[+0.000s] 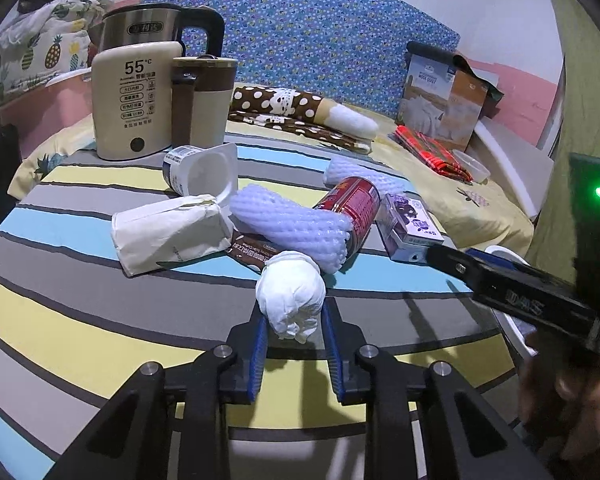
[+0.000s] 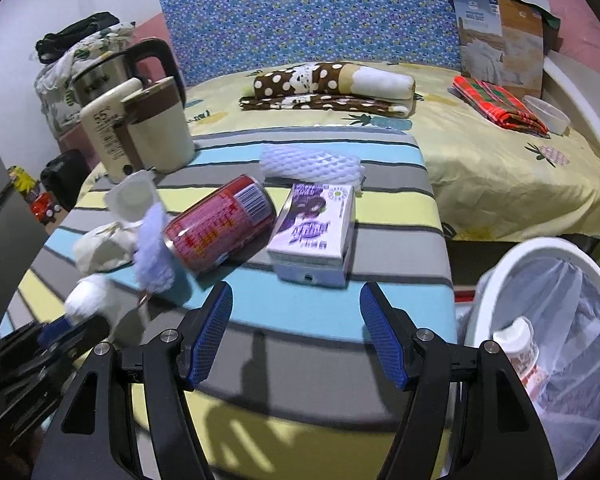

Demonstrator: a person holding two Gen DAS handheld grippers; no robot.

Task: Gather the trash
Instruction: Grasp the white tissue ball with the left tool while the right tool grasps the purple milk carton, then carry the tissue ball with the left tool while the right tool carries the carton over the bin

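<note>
My left gripper (image 1: pixel 294 320) is shut on a crumpled white tissue ball (image 1: pixel 290 294), which also shows in the right wrist view (image 2: pixel 86 300). My right gripper (image 2: pixel 296 300) is open and empty, just short of a purple milk carton (image 2: pixel 314 234). A red can (image 2: pixel 220 230) lies on its side left of the carton. A white foam fruit net (image 1: pixel 292 226) lies across the can. A second foam net (image 2: pixel 310 166), a white yogurt cup (image 1: pixel 204 170) and a white paper pack (image 1: pixel 170 232) lie on the striped table (image 1: pixel 80 300).
A white trash bin (image 2: pixel 540 320) with a liner stands at the table's right edge and holds a paper cup (image 2: pixel 518 350). A beige warmer (image 1: pixel 134 100), a brown-lidded mug (image 1: pixel 202 100) and a steel kettle (image 1: pixel 148 26) stand at the back left. A bed (image 2: pixel 500 168) lies behind.
</note>
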